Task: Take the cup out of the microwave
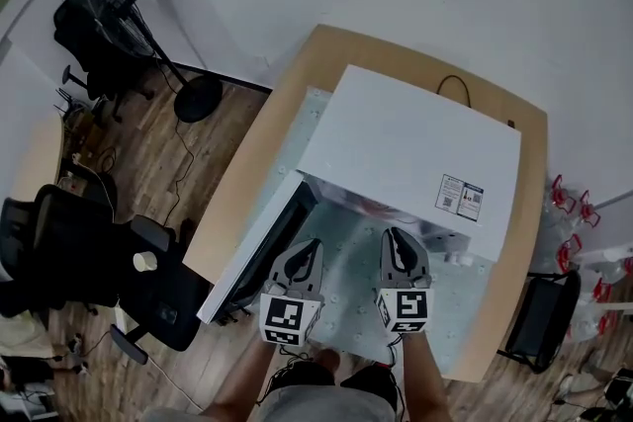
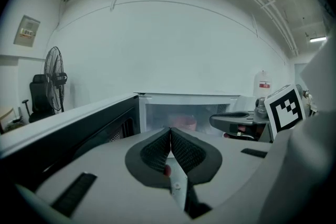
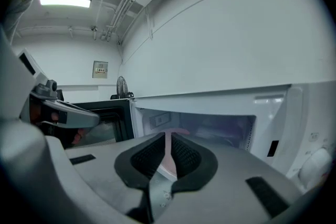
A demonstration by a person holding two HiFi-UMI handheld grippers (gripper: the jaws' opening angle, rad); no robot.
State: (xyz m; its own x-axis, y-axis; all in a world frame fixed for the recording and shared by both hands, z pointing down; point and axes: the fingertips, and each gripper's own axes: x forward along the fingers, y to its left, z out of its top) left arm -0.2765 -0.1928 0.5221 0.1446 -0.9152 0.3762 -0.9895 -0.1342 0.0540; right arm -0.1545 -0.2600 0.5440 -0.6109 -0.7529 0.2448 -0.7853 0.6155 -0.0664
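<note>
A white microwave (image 1: 406, 148) stands on a light wooden table (image 1: 297, 79), its door (image 1: 259, 254) swung open to the left. Inside the cavity sits a pinkish cup (image 2: 184, 123), which also shows straight ahead past the jaws as the cup (image 3: 177, 132) in the right gripper view. My left gripper (image 1: 314, 246) and right gripper (image 1: 394, 236) hover side by side just in front of the opening, both pointing into it. The left gripper (image 2: 170, 132) has its pads pressed together with nothing held. The right gripper (image 3: 169, 137) is likewise shut and empty, apart from the cup.
The open door (image 2: 79, 131) is close on my left gripper's left. A black cable (image 1: 456, 84) lies behind the microwave. A standing fan (image 1: 111, 3) and black office chairs (image 1: 59, 247) are on the wood floor at the left; red-handled items (image 1: 569, 198) sit at the right.
</note>
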